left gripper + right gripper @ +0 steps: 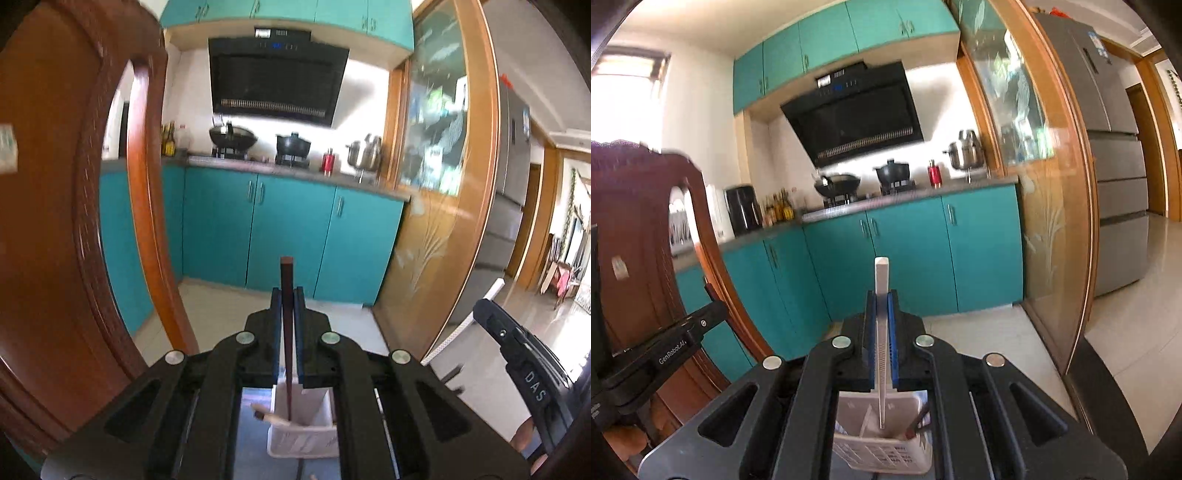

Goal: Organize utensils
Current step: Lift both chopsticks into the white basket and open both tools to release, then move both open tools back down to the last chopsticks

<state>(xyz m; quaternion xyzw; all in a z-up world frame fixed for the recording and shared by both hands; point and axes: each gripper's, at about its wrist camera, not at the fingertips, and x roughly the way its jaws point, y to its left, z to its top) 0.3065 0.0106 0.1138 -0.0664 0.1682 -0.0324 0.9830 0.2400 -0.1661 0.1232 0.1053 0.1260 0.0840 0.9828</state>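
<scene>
So both grippers are up at about the same level, each clamped on one chopstick. Left gripper (287,295) pinches a dark brown chopstick (286,314), right gripper (882,299) pinches a white chopstick (881,317). Both sticks stand upright, lower tips hanging over the white utensil basket (886,452) down below. Teal kitchen cabinets (288,236) sit on the far side.

Left hand-held gripper (287,295), right hand-held gripper (882,299): black frames, blue pads, silver screws.
</scene>
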